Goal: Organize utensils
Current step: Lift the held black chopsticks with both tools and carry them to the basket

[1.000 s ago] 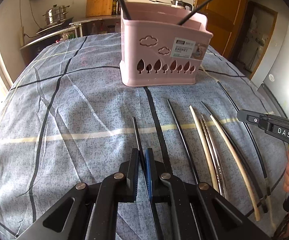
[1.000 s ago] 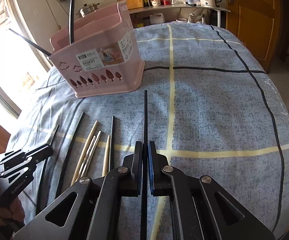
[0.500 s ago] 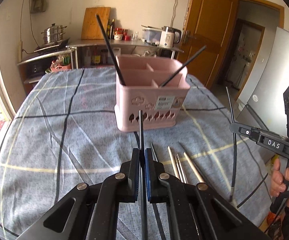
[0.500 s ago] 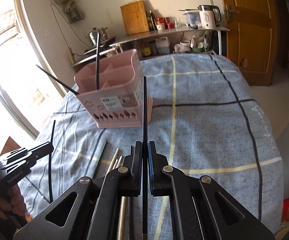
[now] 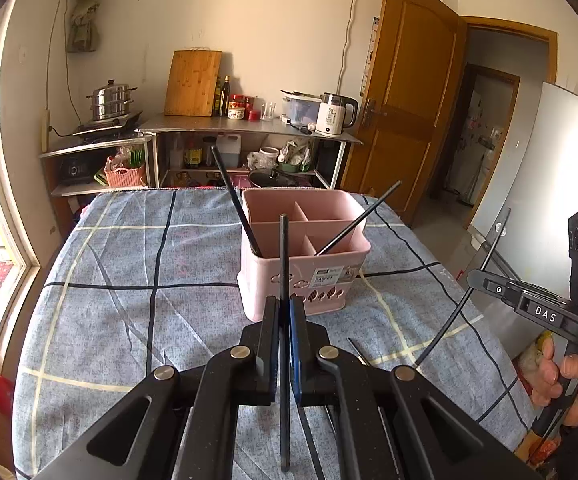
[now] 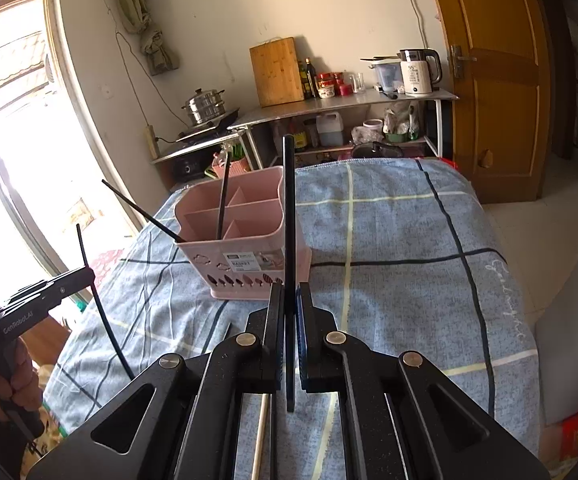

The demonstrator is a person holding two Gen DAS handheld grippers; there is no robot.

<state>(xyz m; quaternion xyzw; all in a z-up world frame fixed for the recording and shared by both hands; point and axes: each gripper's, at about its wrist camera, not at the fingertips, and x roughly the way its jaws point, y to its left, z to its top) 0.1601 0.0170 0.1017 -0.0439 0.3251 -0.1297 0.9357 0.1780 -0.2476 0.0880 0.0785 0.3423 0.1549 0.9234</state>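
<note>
A pink utensil basket [image 5: 305,252] [image 6: 245,236] with several compartments stands on the blue checked tablecloth and holds two black chopsticks [image 5: 233,196] [image 5: 361,216]. My left gripper [image 5: 285,312] is shut on a black chopstick [image 5: 284,256], held above the table short of the basket. My right gripper [image 6: 287,300] is shut on another black chopstick [image 6: 289,208], also raised, to the right of the basket. Each gripper shows in the other's view, the right one [image 5: 485,280] and the left one [image 6: 85,276]. More chopsticks lie on the cloth below, mostly hidden by the grippers.
The table [image 5: 129,280] fills the lower view. Behind it stand metal shelves with a steamer pot [image 5: 111,102], a cutting board [image 5: 193,82] and a kettle [image 5: 335,114]. A wooden door [image 5: 405,100] is at the right, a window at the left.
Both grippers have lifted their black chopsticks off the cloth and risen well above the table. The basket now looks lower and farther away.
</note>
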